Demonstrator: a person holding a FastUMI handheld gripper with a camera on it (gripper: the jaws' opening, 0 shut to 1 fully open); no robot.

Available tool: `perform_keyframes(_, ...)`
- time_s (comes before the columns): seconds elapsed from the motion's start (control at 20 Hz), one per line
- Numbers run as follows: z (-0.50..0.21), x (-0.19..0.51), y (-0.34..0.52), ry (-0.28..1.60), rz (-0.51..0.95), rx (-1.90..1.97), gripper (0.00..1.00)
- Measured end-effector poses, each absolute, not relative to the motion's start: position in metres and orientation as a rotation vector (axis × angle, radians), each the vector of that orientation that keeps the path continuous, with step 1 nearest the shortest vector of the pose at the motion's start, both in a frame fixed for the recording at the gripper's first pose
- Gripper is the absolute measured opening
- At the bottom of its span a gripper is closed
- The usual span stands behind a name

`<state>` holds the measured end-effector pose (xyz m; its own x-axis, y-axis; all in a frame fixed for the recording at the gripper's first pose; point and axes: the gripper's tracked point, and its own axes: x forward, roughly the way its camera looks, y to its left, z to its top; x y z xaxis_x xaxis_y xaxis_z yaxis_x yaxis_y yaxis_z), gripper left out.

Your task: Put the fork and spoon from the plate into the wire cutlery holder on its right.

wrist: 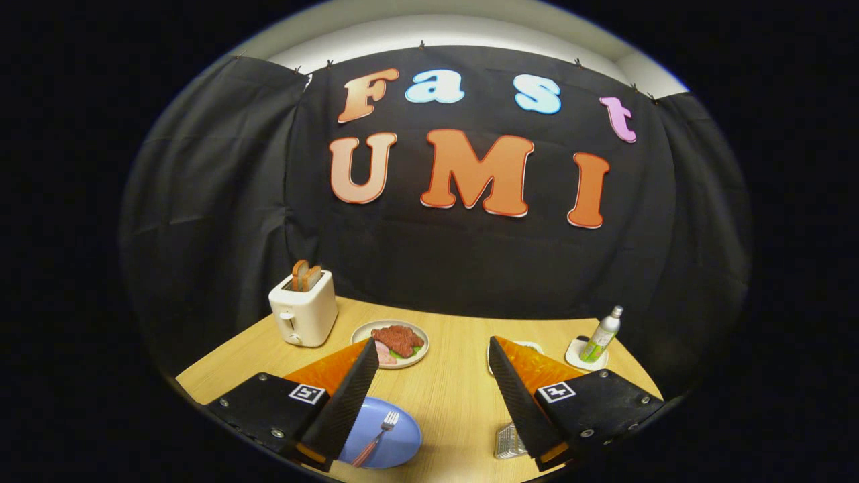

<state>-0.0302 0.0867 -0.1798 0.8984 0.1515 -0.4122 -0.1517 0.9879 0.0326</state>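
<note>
On the wooden table (449,396), a white toaster (304,310) with two slices of toast (305,275) stands at the far left. Just right of it sits a plate of food (397,342). Nearer, a blue plate (396,443) carries a fork (379,433), partly hidden behind the left finger; the spoon cannot be made out. The gripper (433,352) hovers above the table with its fingers wide apart, gripping nothing. The wire holder (508,443) peeks out beside the right finger, right of the blue plate. Beyond, a small bottle (602,334) stands on a white coaster (577,355).
</note>
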Motion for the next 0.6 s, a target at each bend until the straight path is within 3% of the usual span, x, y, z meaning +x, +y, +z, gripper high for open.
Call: perform_keyframes(0.6,-0.37,-0.114,0.153,1.029,0.237,0.053,0.95)
